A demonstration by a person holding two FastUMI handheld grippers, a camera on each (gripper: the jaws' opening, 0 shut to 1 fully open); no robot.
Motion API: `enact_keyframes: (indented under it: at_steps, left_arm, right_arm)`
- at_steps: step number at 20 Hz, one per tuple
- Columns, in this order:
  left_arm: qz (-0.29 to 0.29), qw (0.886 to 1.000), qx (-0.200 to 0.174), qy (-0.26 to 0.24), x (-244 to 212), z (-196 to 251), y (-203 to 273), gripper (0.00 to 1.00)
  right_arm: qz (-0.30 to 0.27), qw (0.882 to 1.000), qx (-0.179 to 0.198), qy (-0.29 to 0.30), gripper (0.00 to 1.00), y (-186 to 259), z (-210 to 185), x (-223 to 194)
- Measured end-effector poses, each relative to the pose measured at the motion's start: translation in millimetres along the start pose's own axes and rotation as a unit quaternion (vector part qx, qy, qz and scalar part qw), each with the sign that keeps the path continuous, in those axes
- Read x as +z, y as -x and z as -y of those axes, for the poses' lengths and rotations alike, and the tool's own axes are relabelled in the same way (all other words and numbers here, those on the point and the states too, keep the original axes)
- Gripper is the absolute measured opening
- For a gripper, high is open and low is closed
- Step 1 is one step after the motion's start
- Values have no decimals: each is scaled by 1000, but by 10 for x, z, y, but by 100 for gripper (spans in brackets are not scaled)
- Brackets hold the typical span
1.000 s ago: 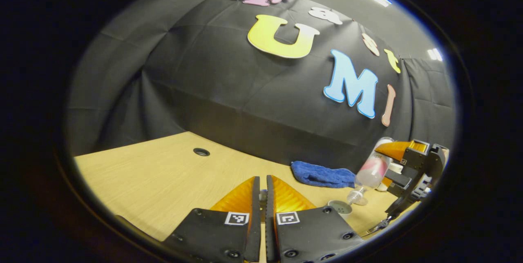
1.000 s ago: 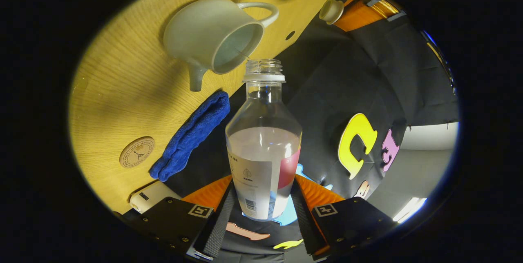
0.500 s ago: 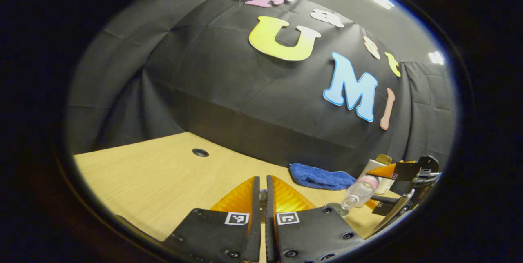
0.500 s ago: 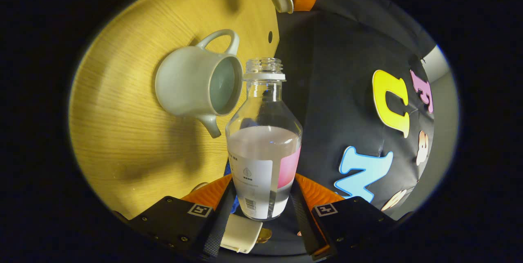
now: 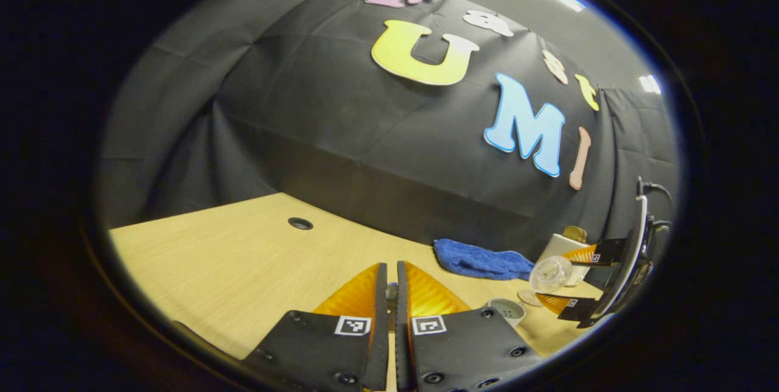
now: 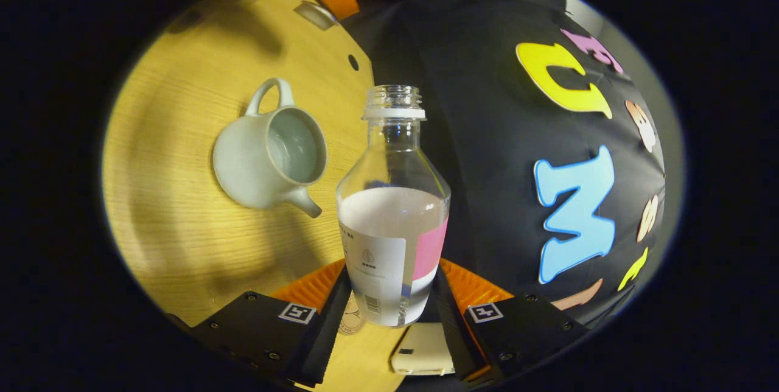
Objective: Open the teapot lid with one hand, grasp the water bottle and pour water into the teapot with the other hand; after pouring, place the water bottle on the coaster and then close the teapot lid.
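The right gripper (image 6: 389, 301) clamps the water bottle (image 6: 392, 221) between both fingers, its open neck beside the uncovered teapot (image 6: 268, 157) on the table (image 6: 170, 221); the coaster (image 6: 352, 314) lies beneath the bottle base; the left gripper (image 5: 391, 294) is nearly closed, pinching the teapot lid (image 6: 315, 14) above the table.

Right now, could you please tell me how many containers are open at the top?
2. The teapot stands lidless on the table, its lid held off in the left gripper's jaws; the uncapped water bottle is in the right gripper's jaws. Others may be hidden.
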State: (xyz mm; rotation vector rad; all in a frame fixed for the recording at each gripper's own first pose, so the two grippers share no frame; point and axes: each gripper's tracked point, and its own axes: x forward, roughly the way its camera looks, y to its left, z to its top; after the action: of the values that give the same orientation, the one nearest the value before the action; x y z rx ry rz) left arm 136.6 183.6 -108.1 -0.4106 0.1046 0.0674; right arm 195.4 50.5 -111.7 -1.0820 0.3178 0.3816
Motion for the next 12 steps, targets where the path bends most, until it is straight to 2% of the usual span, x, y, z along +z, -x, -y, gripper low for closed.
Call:
enact_keyframes:
  at_steps: [3, 6, 10, 12]
  left_arm:
    - [-4, 1000, 0, -2, -25, 1, -2, 12]
    - [-4, 1000, 2, -5, -1, -14, -18, 12]
    - [-3, 1000, 6, -5, -19, -10, -21, 12]
    - [-7, 1000, 6, -6, -51, -19, -23, 12]
  right_arm:
    - [-15, 997, 6, -72, 73, -67, 40, -217]
    - [-22, 987, 11, -161, 76, -96, 89, -392]
    - [-13, 959, 2, -283, 76, -115, 198, -569]
    - [-3, 935, 14, -354, 75, -182, 191, -630]
